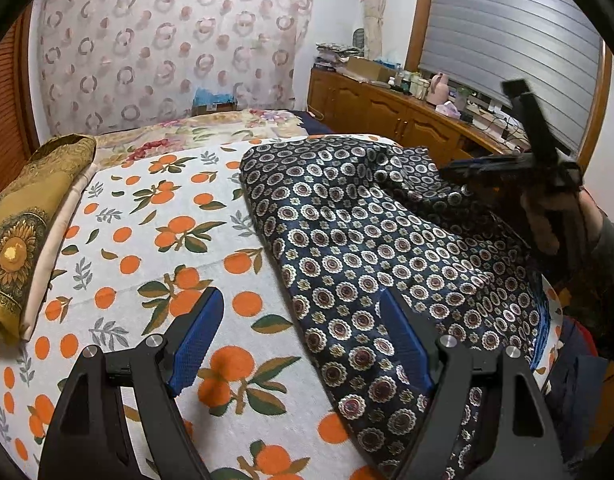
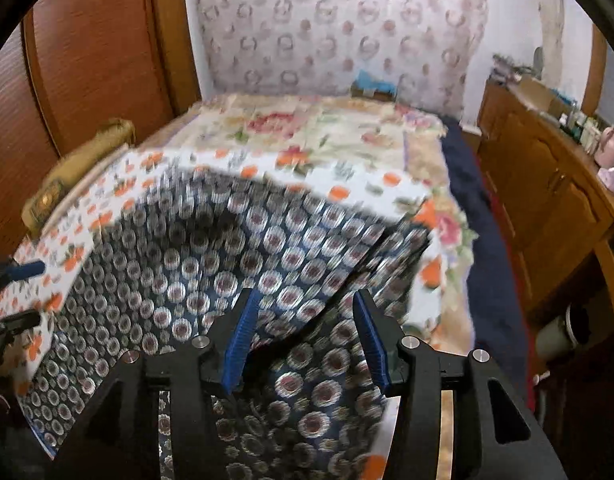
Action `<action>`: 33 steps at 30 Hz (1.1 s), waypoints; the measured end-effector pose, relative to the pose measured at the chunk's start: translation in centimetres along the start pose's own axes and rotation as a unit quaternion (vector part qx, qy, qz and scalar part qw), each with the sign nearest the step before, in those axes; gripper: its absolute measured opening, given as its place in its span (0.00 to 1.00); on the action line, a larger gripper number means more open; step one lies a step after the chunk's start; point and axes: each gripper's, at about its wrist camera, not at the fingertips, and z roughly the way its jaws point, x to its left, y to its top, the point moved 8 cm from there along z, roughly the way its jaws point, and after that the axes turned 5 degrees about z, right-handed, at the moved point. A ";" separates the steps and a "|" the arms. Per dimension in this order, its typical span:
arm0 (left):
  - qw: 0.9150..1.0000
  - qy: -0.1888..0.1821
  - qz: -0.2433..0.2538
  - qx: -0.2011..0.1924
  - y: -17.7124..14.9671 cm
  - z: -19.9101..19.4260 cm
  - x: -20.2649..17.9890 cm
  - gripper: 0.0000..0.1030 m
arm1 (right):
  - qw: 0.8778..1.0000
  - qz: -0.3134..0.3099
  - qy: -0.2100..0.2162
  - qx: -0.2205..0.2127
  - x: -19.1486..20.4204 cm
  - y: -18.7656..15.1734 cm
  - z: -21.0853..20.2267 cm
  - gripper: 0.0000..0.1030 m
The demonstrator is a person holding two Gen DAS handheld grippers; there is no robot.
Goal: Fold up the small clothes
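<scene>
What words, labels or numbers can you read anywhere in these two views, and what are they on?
None can be read.
The cardboard box and bottles on the wooden cabinet are too small to show any print.
The dark patterned garment and orange-print sheet carry only patterns, no text.

The right gripper (image 2: 305,336) holds its two blue-padded fingers (image 2: 243,336) apart over a dark navy garment printed with white-and-maroon rosettes (image 2: 211,264). The garment lies rumpled on a white bedsheet patterned with oranges (image 2: 359,184), blurred by motion. At the left edge, the left gripper (image 2: 17,296) shows its blue-tipped fingers parted.
</scene>
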 end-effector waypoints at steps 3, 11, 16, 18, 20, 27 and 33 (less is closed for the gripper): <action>1.000 0.001 0.001 -0.001 -0.2 -0.2 -0.2 0.79 | 1.000 0.004 -0.002 0.020 -0.1 -0.1 1.9 0.49; 1.000 0.004 -0.004 0.007 -0.9 0.0 0.1 0.79 | 0.998 0.020 -0.031 0.042 -3.4 2.9 6.8 0.16; 1.000 0.003 -0.003 0.010 -0.9 0.3 0.0 0.78 | 1.000 0.003 -0.017 0.023 -3.8 4.9 6.8 0.03; 1.000 0.003 -0.004 0.011 -0.9 0.4 0.0 0.78 | 0.999 0.000 -0.032 0.005 -3.8 5.2 6.2 0.03; 1.000 0.002 -0.005 0.011 -0.8 0.5 0.0 0.78 | 0.999 0.000 -0.047 -0.015 -4.2 5.8 5.7 0.03; 1.000 0.001 -0.004 0.012 -0.9 0.4 0.1 0.79 | 0.987 0.032 -0.149 -0.041 -7.4 6.4 4.5 0.13; 1.000 -0.008 -0.003 0.008 -1.0 -0.3 -0.5 0.79 | 0.993 0.027 -0.108 -0.048 -4.8 3.3 0.7 0.42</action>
